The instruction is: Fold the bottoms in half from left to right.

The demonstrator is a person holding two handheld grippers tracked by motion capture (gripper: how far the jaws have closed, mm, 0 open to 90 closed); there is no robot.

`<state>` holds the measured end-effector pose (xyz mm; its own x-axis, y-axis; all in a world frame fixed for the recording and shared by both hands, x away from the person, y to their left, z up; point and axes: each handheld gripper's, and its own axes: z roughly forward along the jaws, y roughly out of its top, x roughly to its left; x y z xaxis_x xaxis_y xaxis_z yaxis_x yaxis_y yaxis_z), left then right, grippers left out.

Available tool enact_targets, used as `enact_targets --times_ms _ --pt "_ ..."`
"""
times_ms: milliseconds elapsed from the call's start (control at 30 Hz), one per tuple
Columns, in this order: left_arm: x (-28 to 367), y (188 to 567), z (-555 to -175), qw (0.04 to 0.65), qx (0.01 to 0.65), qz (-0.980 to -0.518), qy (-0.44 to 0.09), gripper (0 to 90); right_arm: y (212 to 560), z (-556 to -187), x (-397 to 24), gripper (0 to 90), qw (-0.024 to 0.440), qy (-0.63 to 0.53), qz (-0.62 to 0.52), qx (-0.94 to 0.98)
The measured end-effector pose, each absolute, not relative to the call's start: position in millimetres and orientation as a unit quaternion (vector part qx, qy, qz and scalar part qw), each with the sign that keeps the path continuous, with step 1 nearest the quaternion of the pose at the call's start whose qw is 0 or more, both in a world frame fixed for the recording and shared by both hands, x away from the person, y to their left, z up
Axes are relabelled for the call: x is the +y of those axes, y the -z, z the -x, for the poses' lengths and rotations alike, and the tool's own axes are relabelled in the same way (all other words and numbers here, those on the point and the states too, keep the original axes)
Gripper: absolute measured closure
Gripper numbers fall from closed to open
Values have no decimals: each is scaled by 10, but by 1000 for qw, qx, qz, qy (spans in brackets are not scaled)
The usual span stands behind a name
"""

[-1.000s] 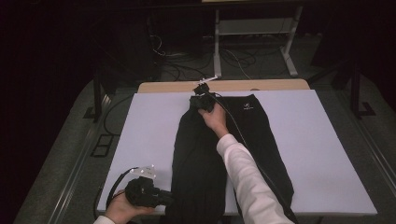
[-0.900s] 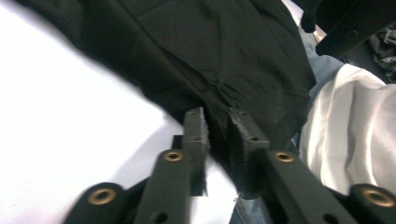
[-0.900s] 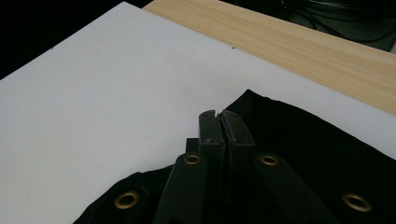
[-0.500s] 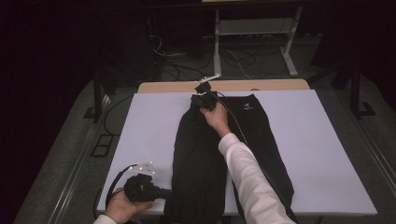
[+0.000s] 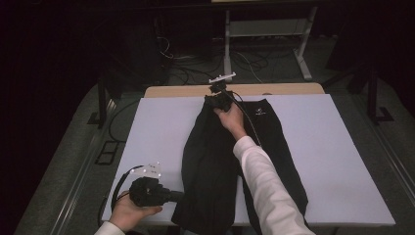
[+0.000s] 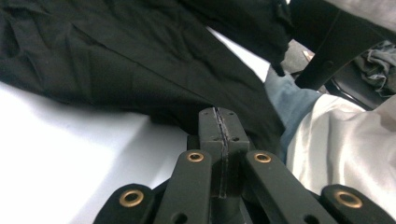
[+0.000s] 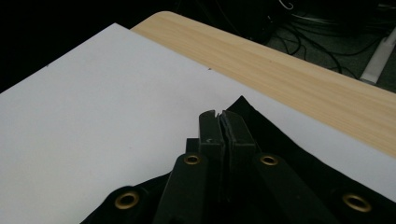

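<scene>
A long black garment [image 5: 208, 161] lies lengthwise down the middle of the white-covered table [image 5: 156, 127]. At its far end my right gripper [image 5: 215, 98] sits on the top corner. In the right gripper view the gripper [image 7: 219, 120] is shut, with the corner of the garment [image 7: 261, 126] at its tips. By the table's near edge my left gripper [image 5: 177, 196] meets the garment's near left hem. In the left gripper view the gripper [image 6: 218, 122] is shut, pads pressed together at the edge of the dark fabric [image 6: 116, 60].
A strip of bare wooden tabletop [image 5: 186, 91] runs beyond the white cover's far edge. Behind it stand a metal frame [image 5: 264, 34] and floor cables. White cover lies bare on both sides of the garment. A white sleeve [image 6: 345, 149] shows in the left gripper view.
My left gripper has lifted a little at the near hem. The right hand and its gripper have stayed at the far end.
</scene>
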<state>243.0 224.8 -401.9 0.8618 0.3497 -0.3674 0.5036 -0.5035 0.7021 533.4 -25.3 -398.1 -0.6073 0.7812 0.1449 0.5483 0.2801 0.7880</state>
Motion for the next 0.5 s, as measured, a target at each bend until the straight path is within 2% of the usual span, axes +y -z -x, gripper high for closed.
enact_targets --times_ms 500 --pt "1923 3872 -2322 447 190 -867 109 892 3807 -5384 -508 866 142 -437 -439 772"
